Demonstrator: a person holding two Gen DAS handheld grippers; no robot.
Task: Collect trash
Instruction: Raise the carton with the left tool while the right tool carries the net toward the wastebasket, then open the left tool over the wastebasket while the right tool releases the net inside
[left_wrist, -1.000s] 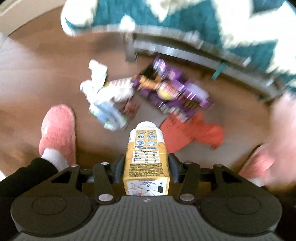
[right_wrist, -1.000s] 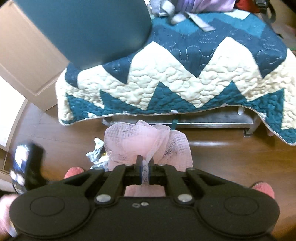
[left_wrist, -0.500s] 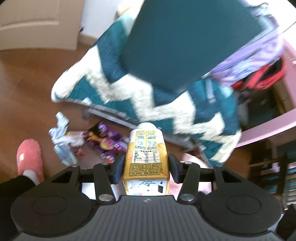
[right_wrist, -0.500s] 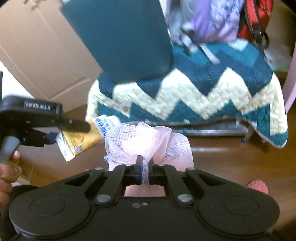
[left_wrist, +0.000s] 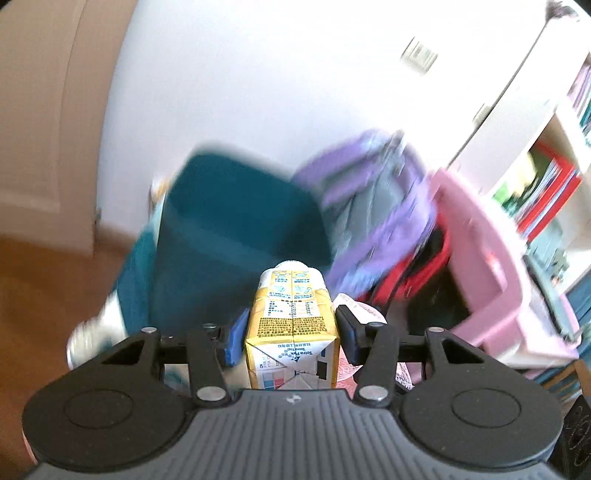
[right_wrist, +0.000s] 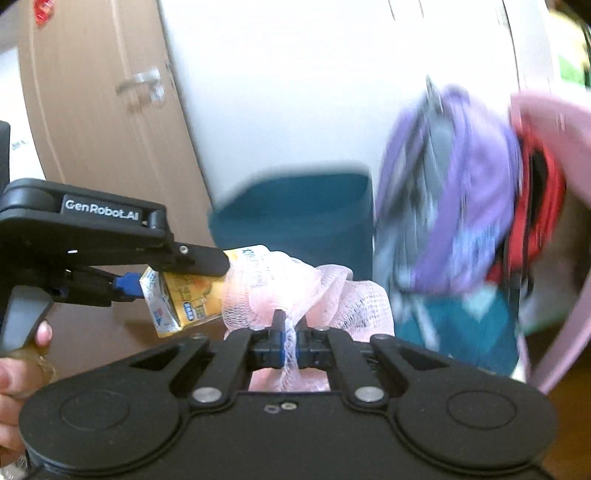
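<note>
Left fingers (left_wrist: 291, 334) clenched on carton (left_wrist: 291, 325), right (right_wrist: 289, 341) pinching pink mesh bag (right_wrist: 295, 295); just nose carton into bag's mouth before letting go.

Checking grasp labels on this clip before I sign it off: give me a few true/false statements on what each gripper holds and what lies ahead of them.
1. The left gripper is shut on a yellow drink carton. True.
2. The right gripper is open and holds nothing. False: it is shut on a pink mesh net.
3. The carton's white cap end points away from the left wrist camera. True.
4. A dark teal bin stands ahead of the left gripper. True.
5. The purple backpack is left of the teal bin in the right wrist view. False: it is to the right.
</note>
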